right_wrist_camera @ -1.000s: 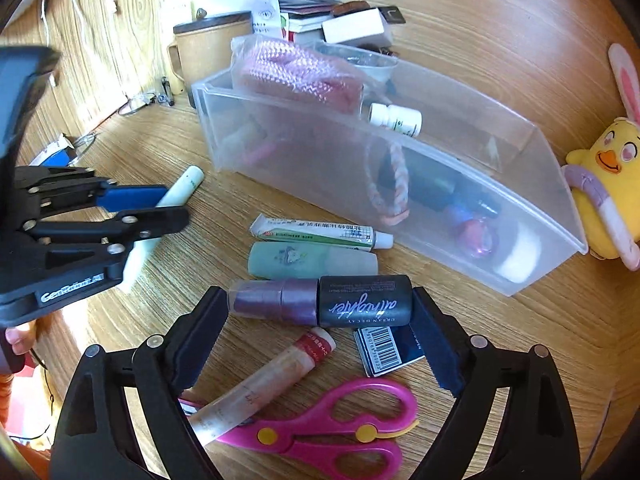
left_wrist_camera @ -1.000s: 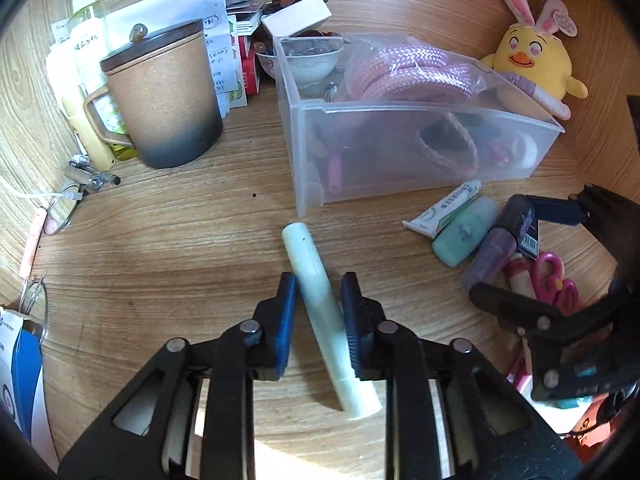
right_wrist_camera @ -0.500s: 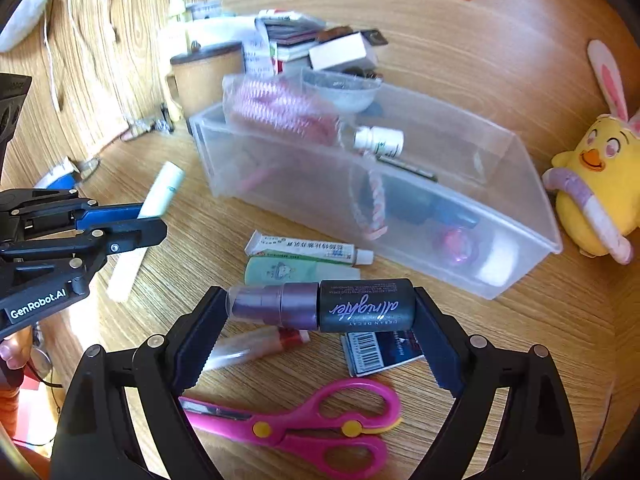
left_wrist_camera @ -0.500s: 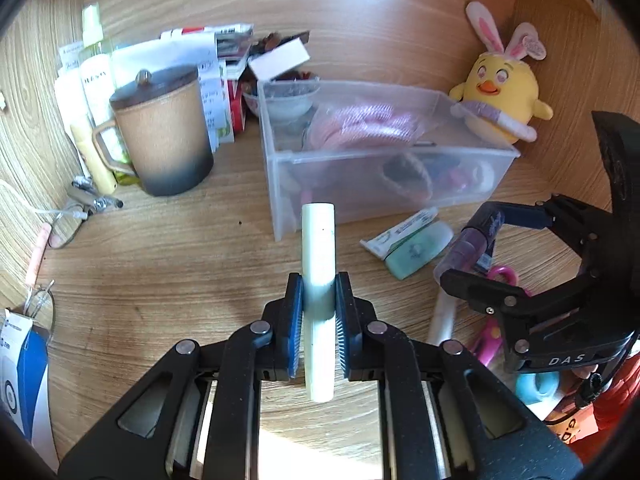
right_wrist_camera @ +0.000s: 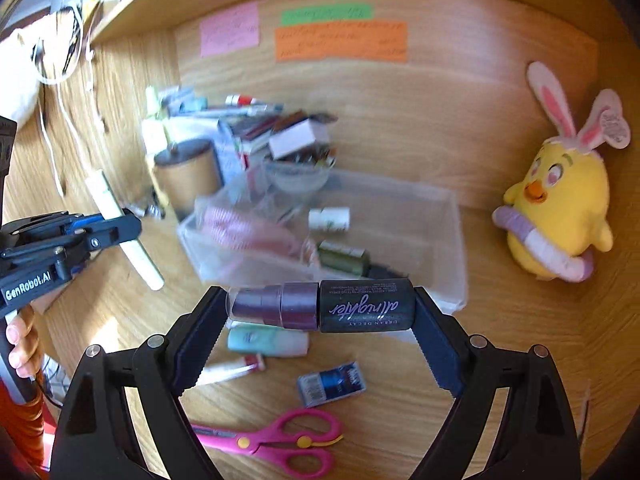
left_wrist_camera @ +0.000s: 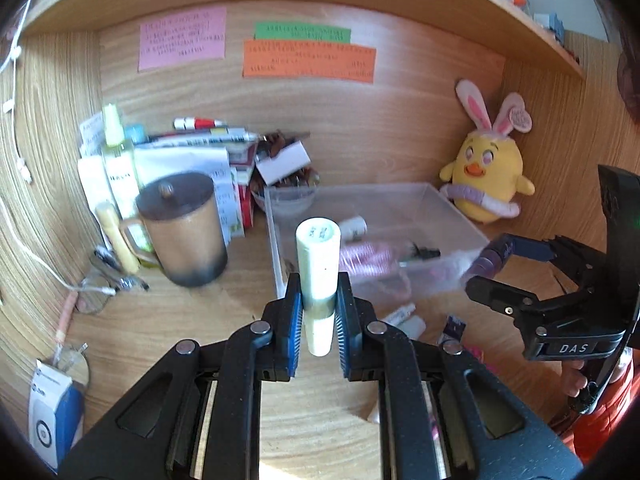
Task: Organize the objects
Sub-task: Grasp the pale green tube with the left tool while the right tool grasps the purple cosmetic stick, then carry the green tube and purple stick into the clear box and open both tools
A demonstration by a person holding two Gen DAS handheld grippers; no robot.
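My left gripper [left_wrist_camera: 318,300] is shut on a pale green tube [left_wrist_camera: 318,260] and holds it raised above the desk, in front of the clear plastic bin [left_wrist_camera: 276,256]. It also shows in the right wrist view [right_wrist_camera: 124,236]. My right gripper [right_wrist_camera: 320,308] is shut on a dark spray bottle with a purple cap [right_wrist_camera: 324,306], held crosswise by its ends, above the desk just in front of the bin [right_wrist_camera: 456,248]. In the left wrist view the right gripper [left_wrist_camera: 488,268] hangs at the bin's right end.
Pink scissors [right_wrist_camera: 280,440], a mint tube [right_wrist_camera: 268,342], a small red-capped tube [right_wrist_camera: 228,370] and a blue packet [right_wrist_camera: 332,384] lie on the desk. A lidded brown mug [left_wrist_camera: 184,228], stacked papers and bottles stand back left. A yellow plush chick [left_wrist_camera: 484,176] sits back right.
Both grippers have risen with their objects. The left lifted the pale tube off the desk and tilted it up; the right raised the spray bottle toward the bin.
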